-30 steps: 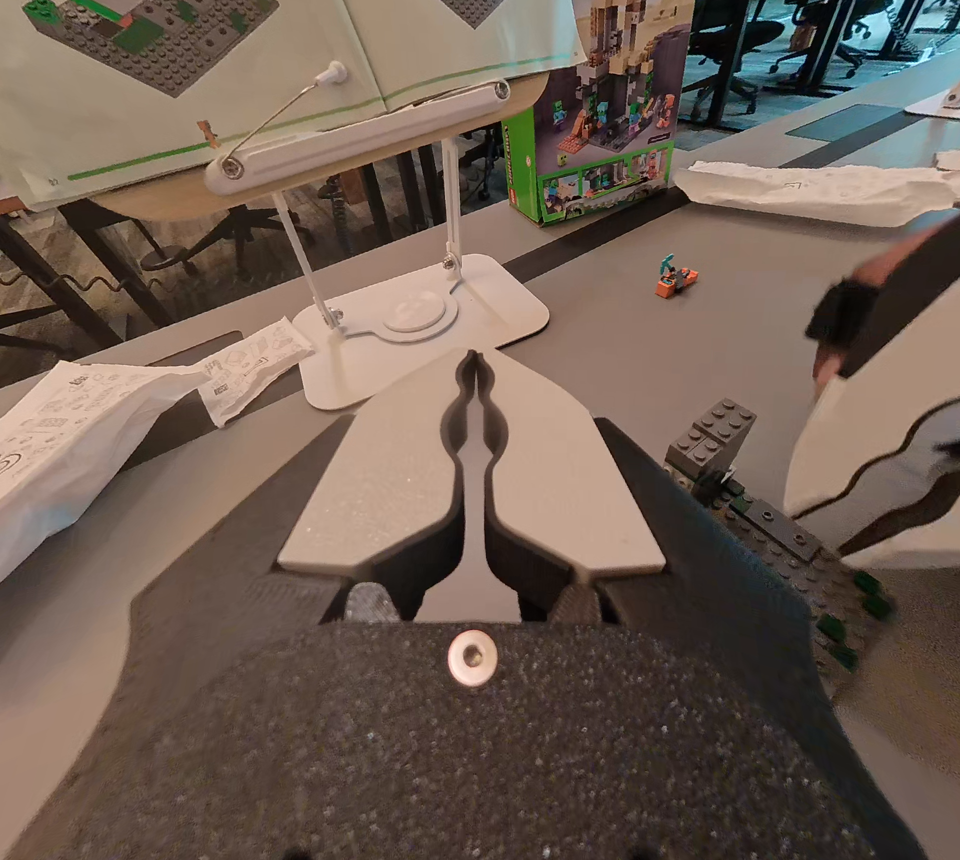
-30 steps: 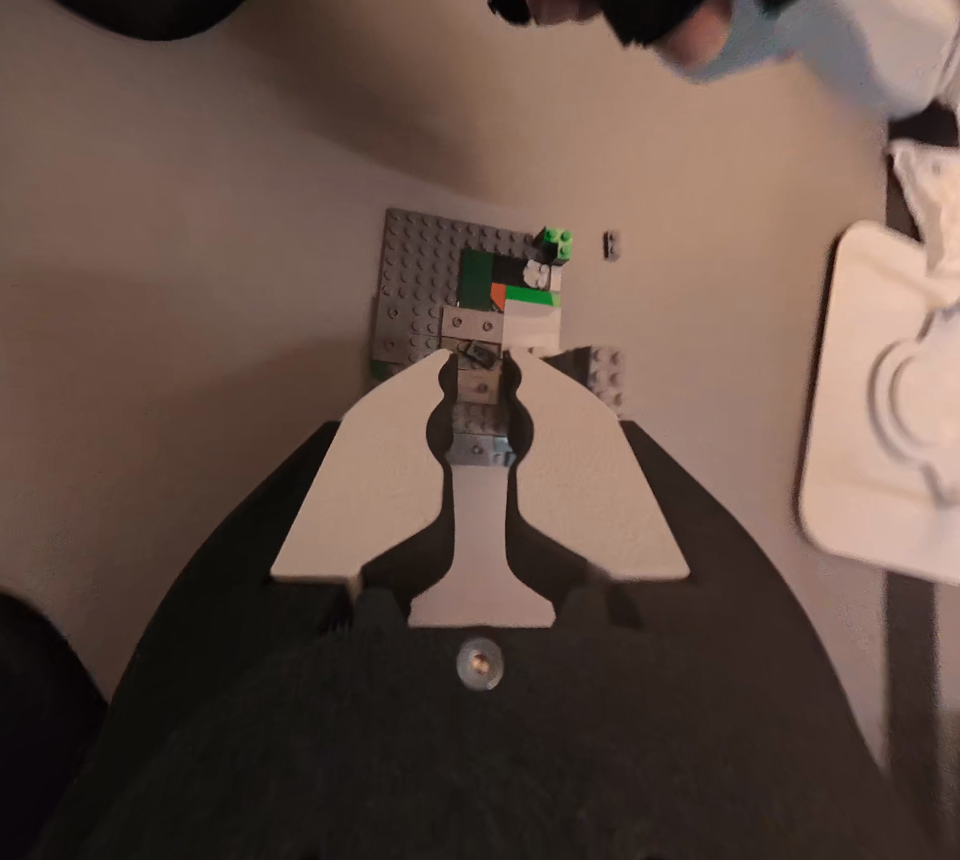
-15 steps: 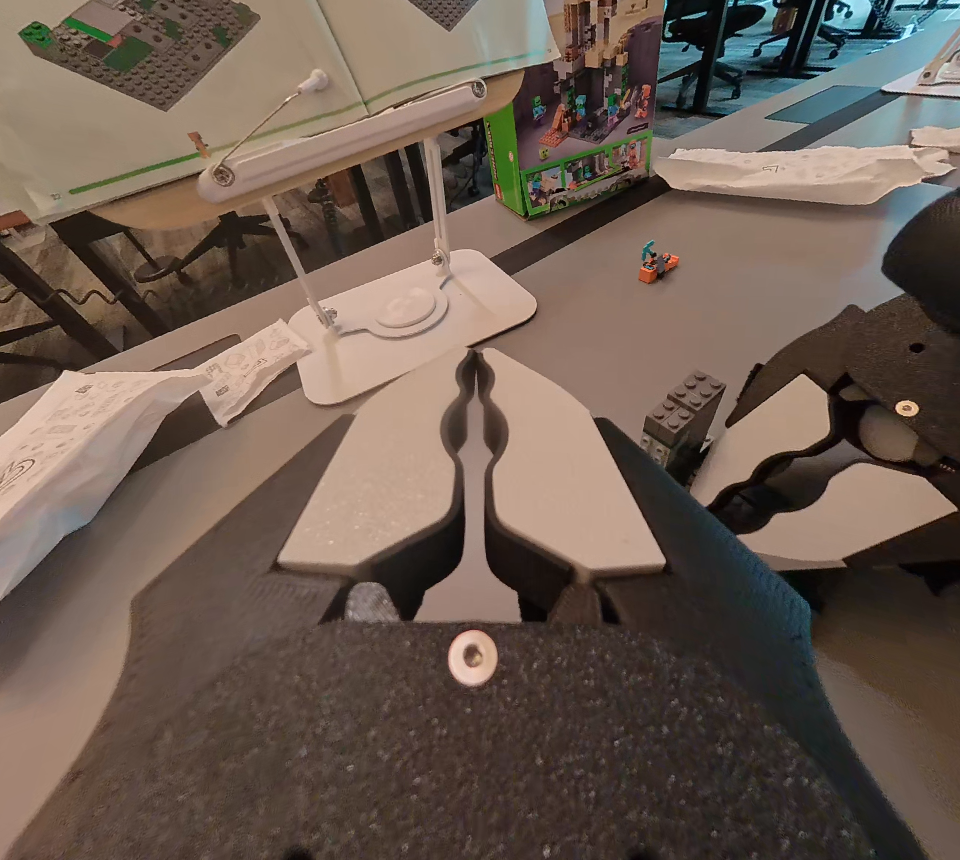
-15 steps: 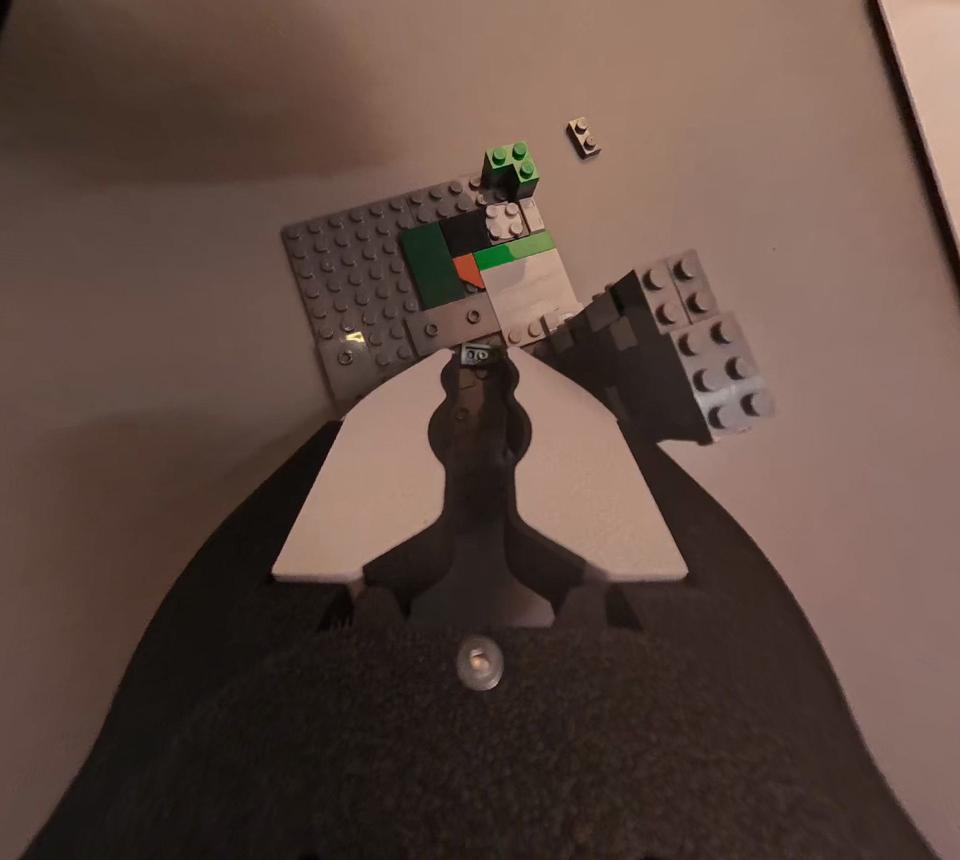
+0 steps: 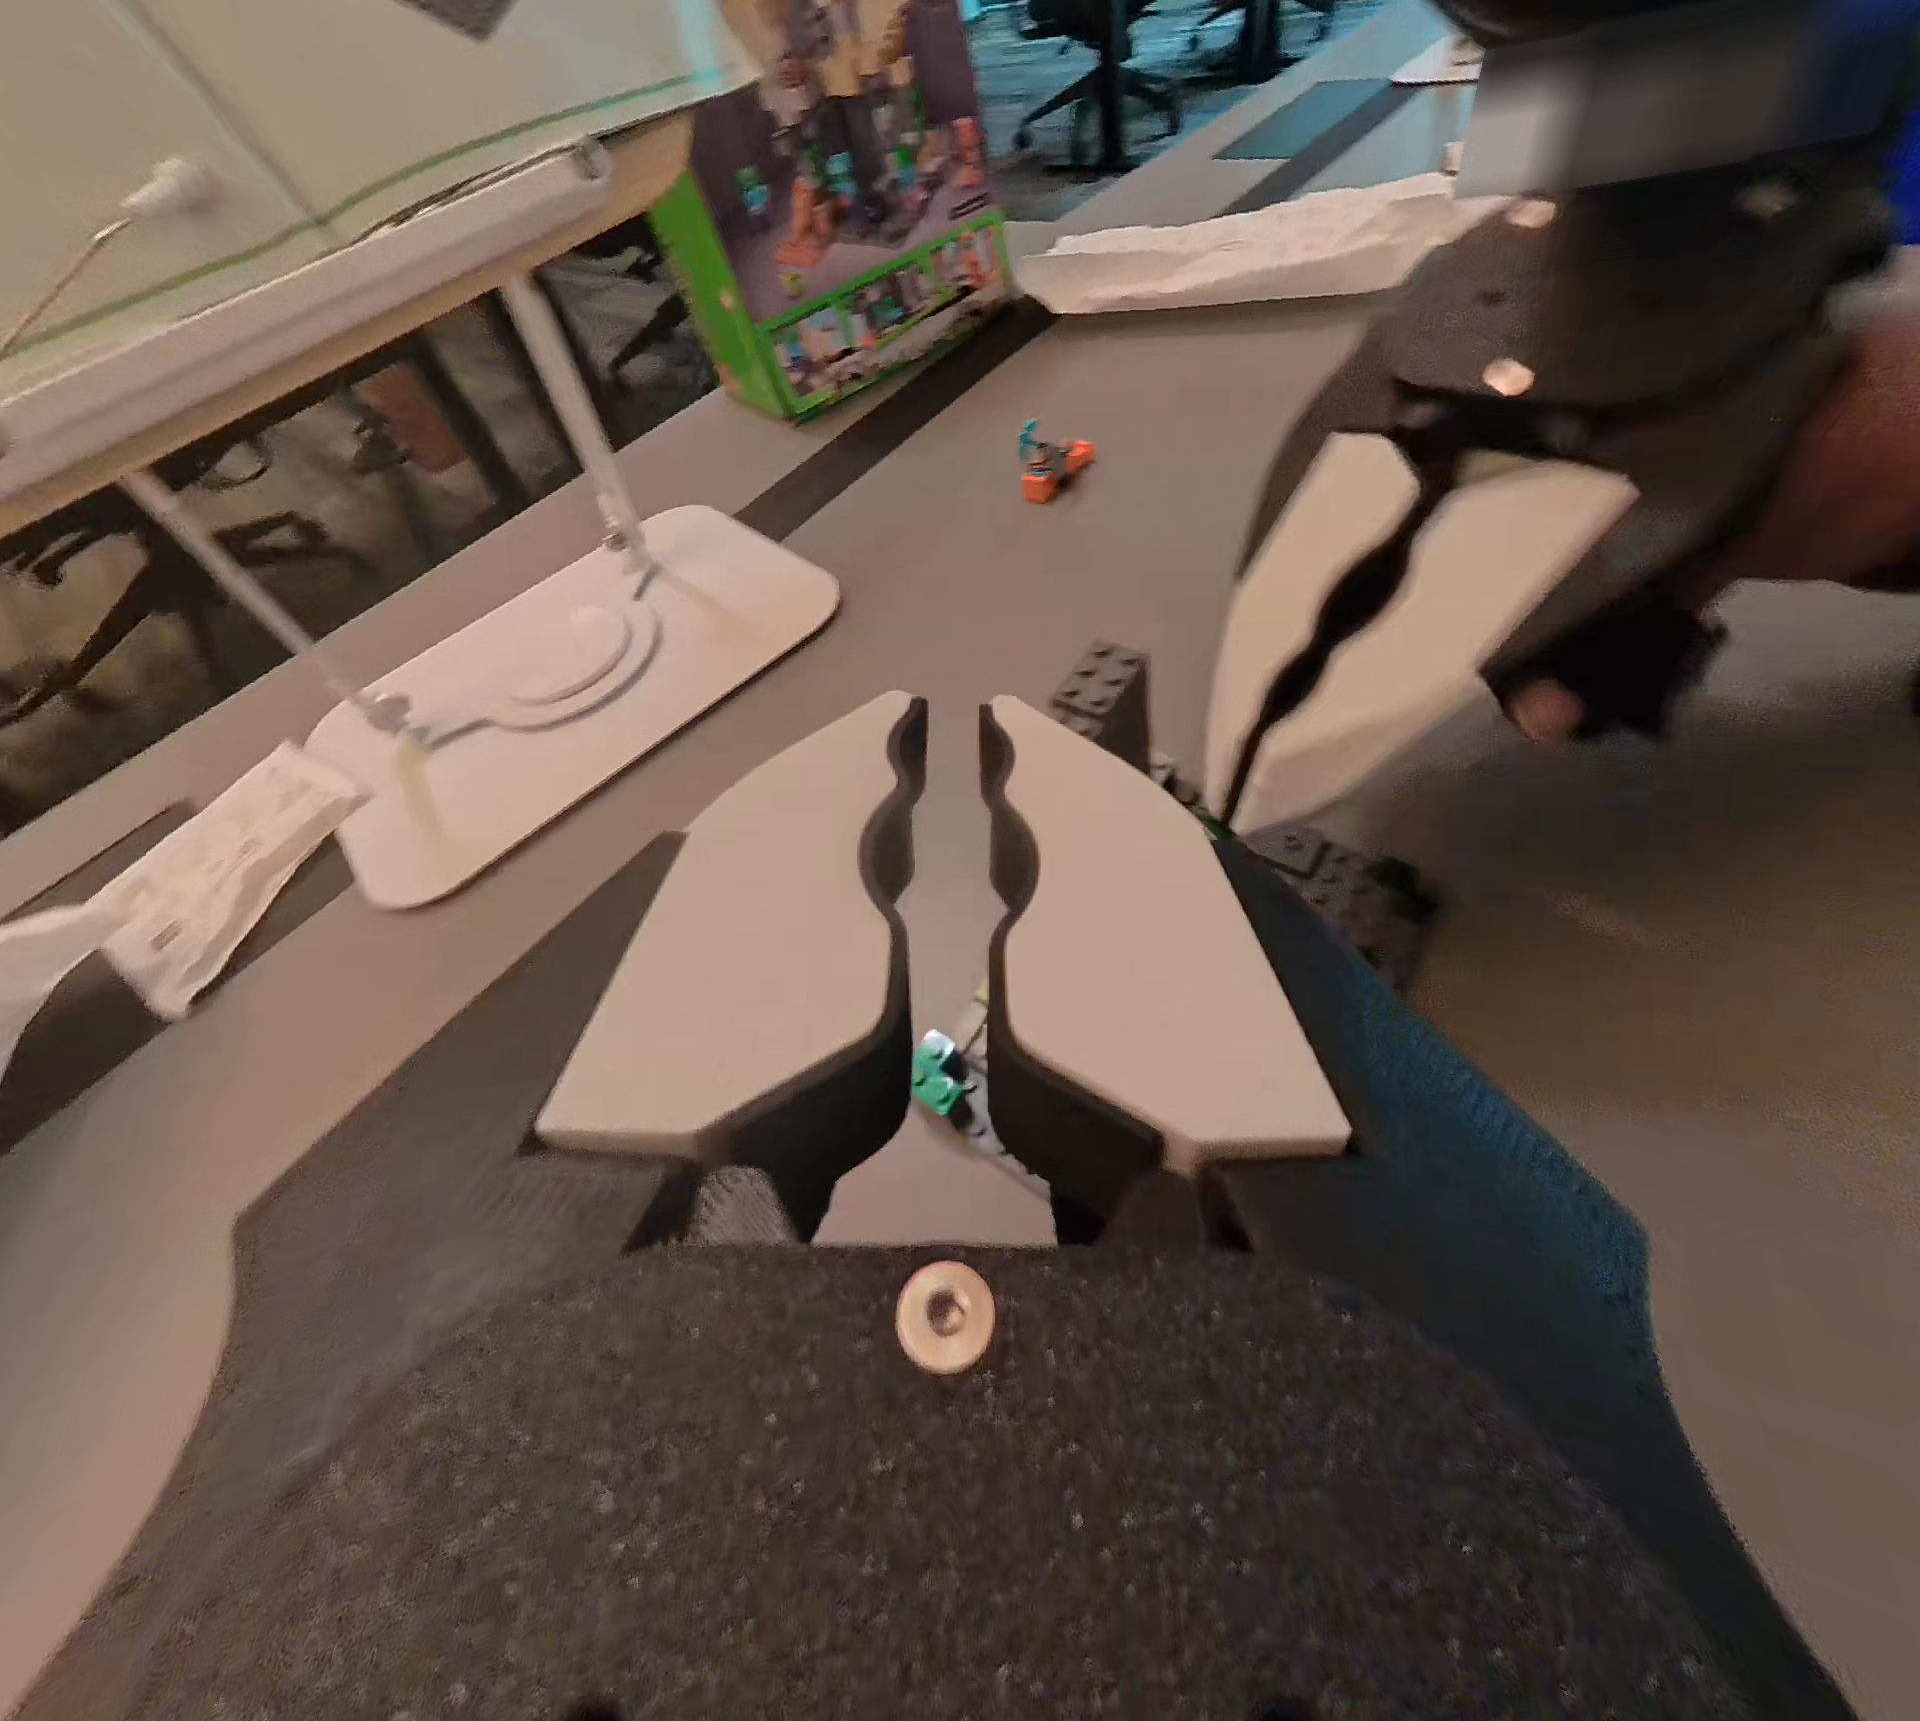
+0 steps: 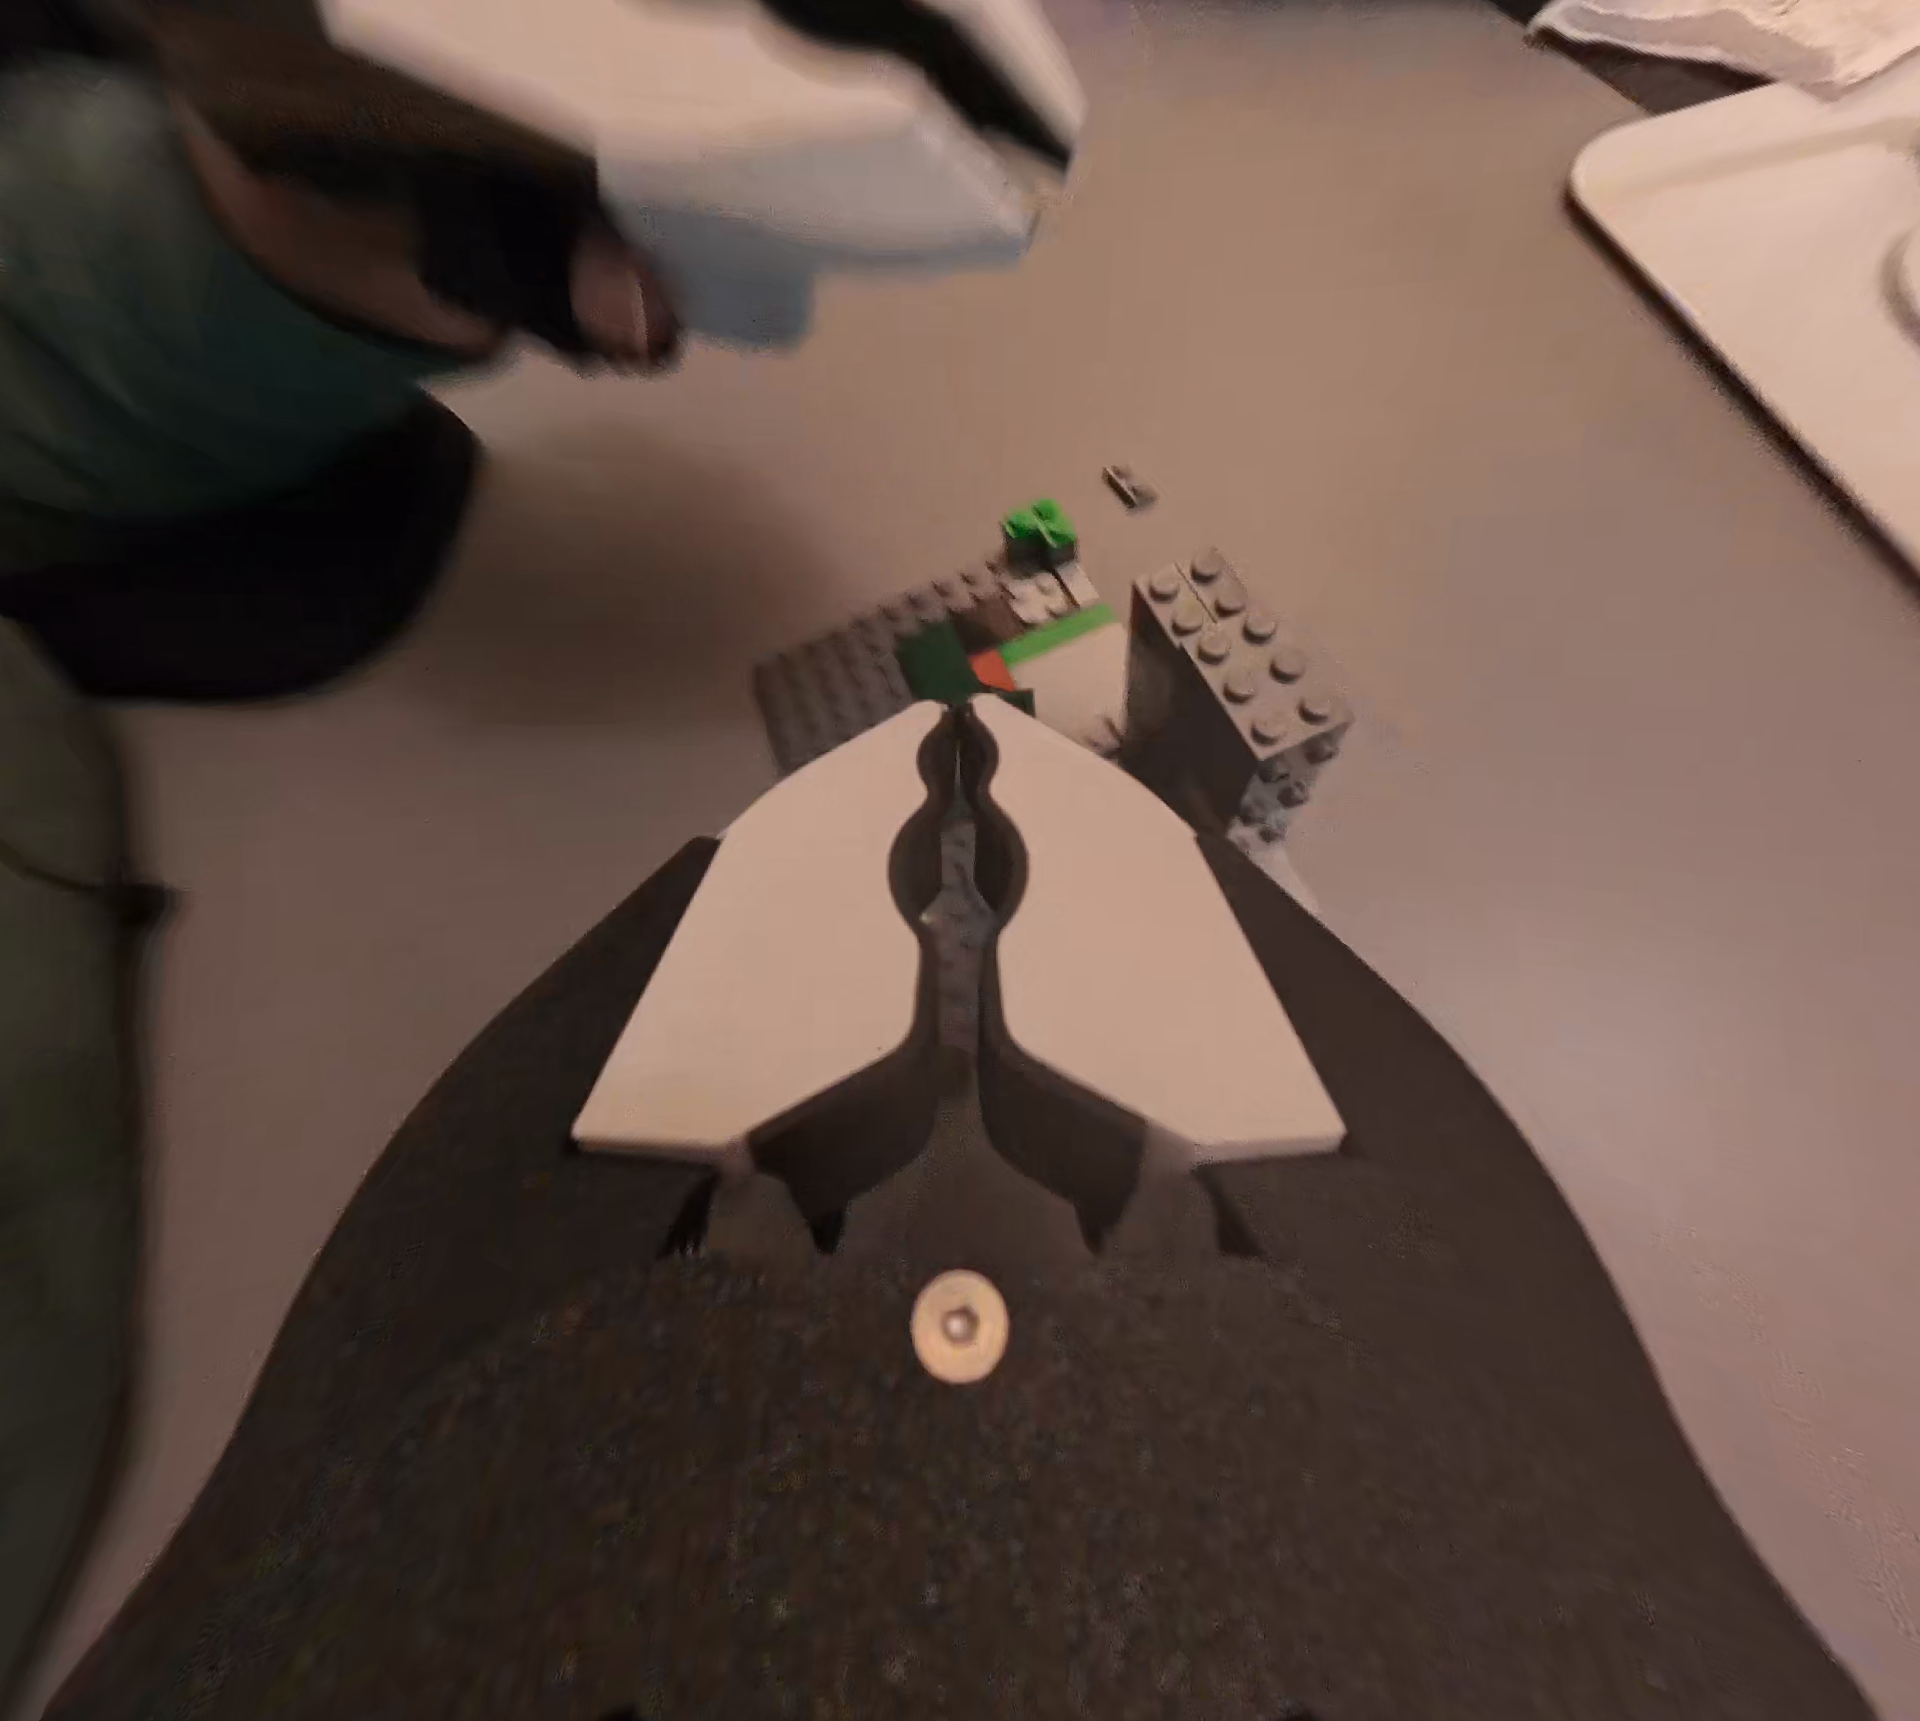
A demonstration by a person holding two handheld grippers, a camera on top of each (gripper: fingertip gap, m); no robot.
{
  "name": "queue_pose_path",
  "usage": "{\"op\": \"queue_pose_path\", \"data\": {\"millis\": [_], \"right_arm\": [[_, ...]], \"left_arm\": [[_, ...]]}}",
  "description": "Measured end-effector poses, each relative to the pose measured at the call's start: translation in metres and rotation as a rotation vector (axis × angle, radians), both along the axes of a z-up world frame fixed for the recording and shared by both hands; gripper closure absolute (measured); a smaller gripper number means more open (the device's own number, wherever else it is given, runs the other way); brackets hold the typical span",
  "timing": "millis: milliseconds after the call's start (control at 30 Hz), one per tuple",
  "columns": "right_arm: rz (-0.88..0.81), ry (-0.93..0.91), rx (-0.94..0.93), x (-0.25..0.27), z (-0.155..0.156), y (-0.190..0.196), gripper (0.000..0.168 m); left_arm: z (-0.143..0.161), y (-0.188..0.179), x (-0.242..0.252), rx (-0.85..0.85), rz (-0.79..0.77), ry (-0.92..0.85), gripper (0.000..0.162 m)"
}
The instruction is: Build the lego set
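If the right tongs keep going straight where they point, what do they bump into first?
Probably the grey lego baseplate, near its dark green tile. The right tongs look shut, tips right above it. Height is hard to judge.

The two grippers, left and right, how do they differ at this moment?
The left gripper has a clear gap between its fingers; the right gripper has its tips together. The left one hangs over the corner of the build with the bright green brick, empty; the right one points down at the build's dark green tile. Whether its tips pinch a piece, I cannot tell. Both have pale fingers on black bodies.
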State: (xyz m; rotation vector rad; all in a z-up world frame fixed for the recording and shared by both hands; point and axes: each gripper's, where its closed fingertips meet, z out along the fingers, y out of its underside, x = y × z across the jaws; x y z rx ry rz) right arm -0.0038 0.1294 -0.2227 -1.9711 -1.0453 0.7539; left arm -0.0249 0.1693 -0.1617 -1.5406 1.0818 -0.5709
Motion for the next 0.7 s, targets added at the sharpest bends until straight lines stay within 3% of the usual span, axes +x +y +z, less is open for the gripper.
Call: {"op": "queue_pose_path", "data": {"millis": [167,333,700], "right_arm": [[0.053,0.450,-0.239,0.003,0.054,-0.009,0.168],[0.154,0.736,-0.406,0.005,0.087,-0.023,0.168],[0.257,0.915,-0.573,0.001,0.102,-0.034,0.168]], "left_arm": [[0.006,-0.036,0.022,0.106,-0.184,-0.002,0.146],[0.017,-0.057,0.031,0.222,-0.268,-0.033,0.143],[0.034,-0.073,0.031,0.366,-0.296,-0.066,0.154]]}}
